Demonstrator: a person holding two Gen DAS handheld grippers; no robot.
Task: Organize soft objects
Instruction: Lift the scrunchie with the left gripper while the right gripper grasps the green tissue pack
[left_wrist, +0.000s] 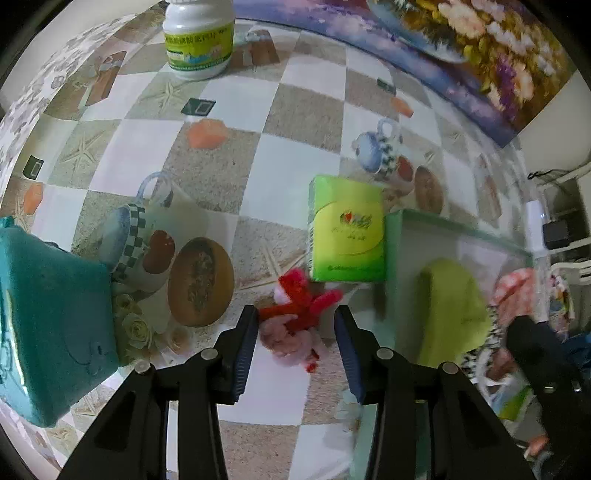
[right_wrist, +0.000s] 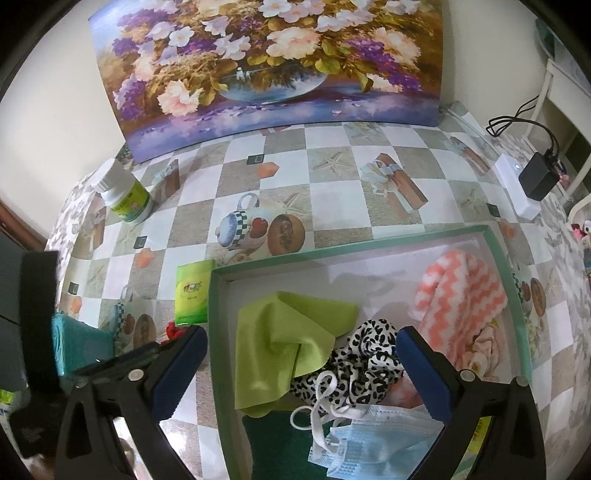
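Note:
A small red and pink plush toy (left_wrist: 291, 321) lies on the checked tablecloth, between the fingers of my left gripper (left_wrist: 295, 314). The jaws stand open around it and the pads do not press on it. A red bit of the toy (right_wrist: 171, 328) also shows in the right wrist view. My right gripper (right_wrist: 301, 354) hangs wide open above the green-rimmed box (right_wrist: 369, 243), holding nothing. In the box lie a lime cloth (right_wrist: 280, 343), a leopard-print cloth (right_wrist: 365, 358), a blue face mask (right_wrist: 369, 439) and a pink zigzag towel (right_wrist: 461, 295).
A green tissue packet (left_wrist: 347, 229) stands just beyond the toy, against the box's left wall (left_wrist: 391, 266). A teal case (left_wrist: 48, 325) lies to the left. A white bottle (left_wrist: 199, 37) and a flower painting (right_wrist: 266, 62) stand at the back. A charger (right_wrist: 539, 177) sits far right.

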